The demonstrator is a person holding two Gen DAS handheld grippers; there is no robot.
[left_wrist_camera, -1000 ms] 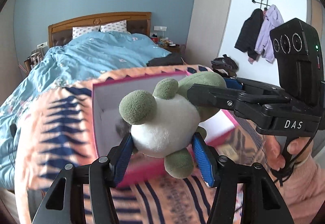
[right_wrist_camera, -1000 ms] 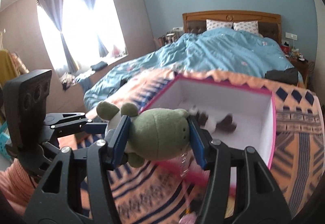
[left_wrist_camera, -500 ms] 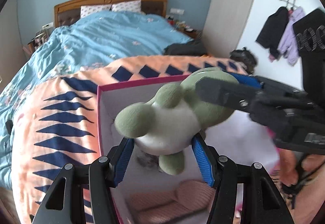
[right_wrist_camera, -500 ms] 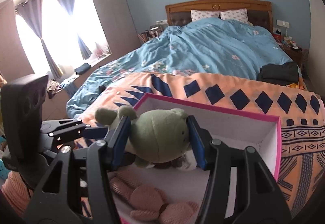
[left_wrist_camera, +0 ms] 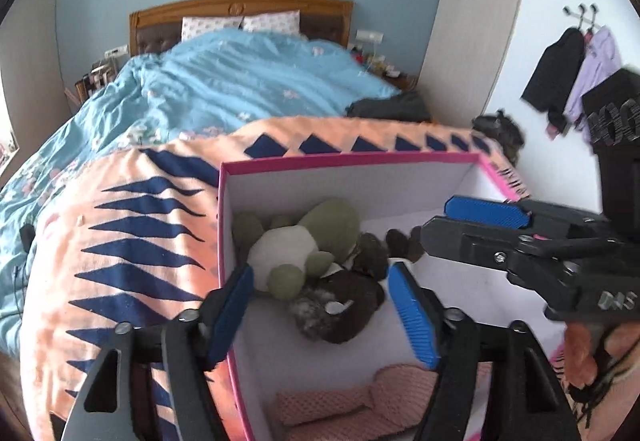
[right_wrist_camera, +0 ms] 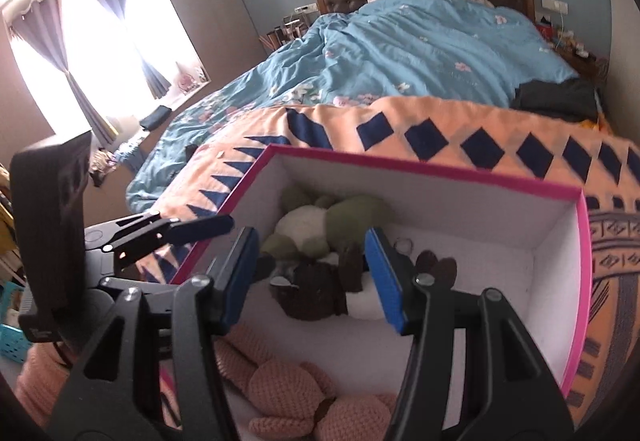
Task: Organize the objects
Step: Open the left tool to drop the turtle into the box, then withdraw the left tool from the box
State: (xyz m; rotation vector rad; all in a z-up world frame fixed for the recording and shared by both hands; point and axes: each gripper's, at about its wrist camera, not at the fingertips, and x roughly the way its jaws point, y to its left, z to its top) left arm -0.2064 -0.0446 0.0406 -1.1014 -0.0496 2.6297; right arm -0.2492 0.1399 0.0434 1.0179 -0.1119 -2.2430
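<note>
A: The left gripper [left_wrist_camera: 322,315] has its jaws opening, and nothing is between them; the green and white plush toy [left_wrist_camera: 304,245] lies beyond the tips, in the far left corner of the pink box [left_wrist_camera: 348,159].

B: And the right gripper [right_wrist_camera: 316,277]?

A: Its jaws stand moderately apart over the box with nothing pressed between the blue pads [right_wrist_camera: 383,279]. Both grippers hang above the box, empty.

B: What else is in there?

A: A dark brown plush [right_wrist_camera: 316,291] just beside the green one, touching it, and a pink knitted toy [right_wrist_camera: 288,387] at the near end. The box sits on an orange and navy blanket [left_wrist_camera: 132,241] across the foot of the bed [right_wrist_camera: 420,49].

B: How would that green toy handle?

A: Likely light and soft; it should squash under the pads rather than slip. The round white belly looks the best place to pinch, since a limb would probably flop.
</note>
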